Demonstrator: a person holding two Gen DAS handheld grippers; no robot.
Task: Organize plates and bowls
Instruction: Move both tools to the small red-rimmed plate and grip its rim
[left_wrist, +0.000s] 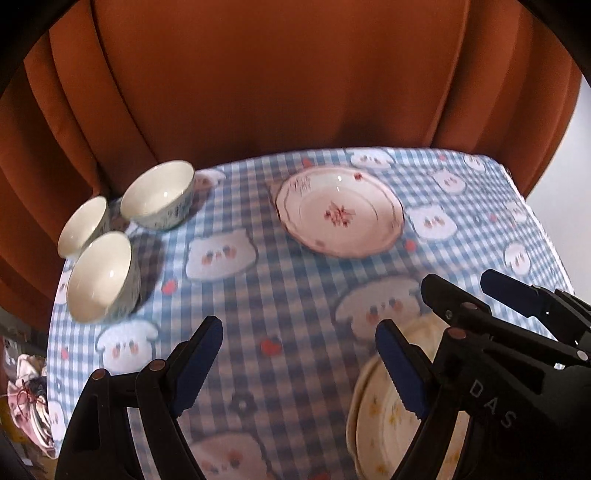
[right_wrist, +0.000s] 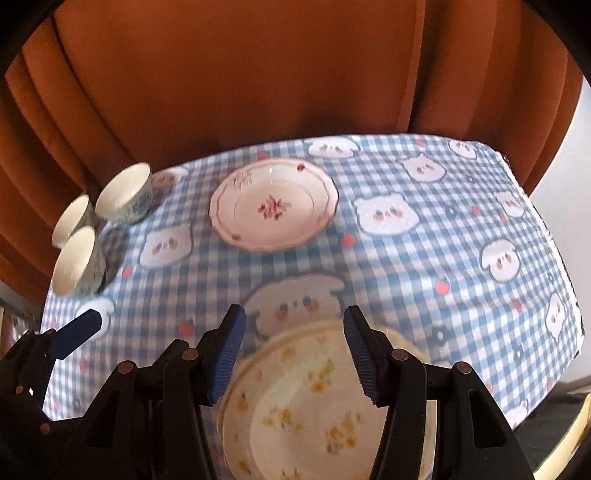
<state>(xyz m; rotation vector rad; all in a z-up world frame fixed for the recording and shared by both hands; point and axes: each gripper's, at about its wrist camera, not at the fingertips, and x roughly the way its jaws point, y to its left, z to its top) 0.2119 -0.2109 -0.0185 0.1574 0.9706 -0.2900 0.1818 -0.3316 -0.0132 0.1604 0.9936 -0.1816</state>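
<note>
A white plate with red flowers (left_wrist: 340, 210) (right_wrist: 273, 205) lies at the far middle of the checked tablecloth. Cream plates with yellow flowers (left_wrist: 380, 417) (right_wrist: 306, 406) sit stacked near the front edge. Three white bowls (left_wrist: 159, 195) (left_wrist: 83, 225) (left_wrist: 101, 277) stand together at the far left, also in the right wrist view (right_wrist: 123, 197). My left gripper (left_wrist: 299, 365) hangs open and empty above bare cloth, left of the stack. My right gripper (right_wrist: 295, 350) (left_wrist: 476, 295) is open above the yellow-flowered stack with nothing between its pads. One left fingertip (right_wrist: 77, 332) shows in the right wrist view.
The blue and white cloth with bear faces (left_wrist: 295, 295) (right_wrist: 424, 277) covers a small table. An orange curtain (left_wrist: 277, 74) hangs close behind it. Cluttered fabric (left_wrist: 29, 387) lies below the table's left edge. A pale wall (right_wrist: 576, 184) is past the right edge.
</note>
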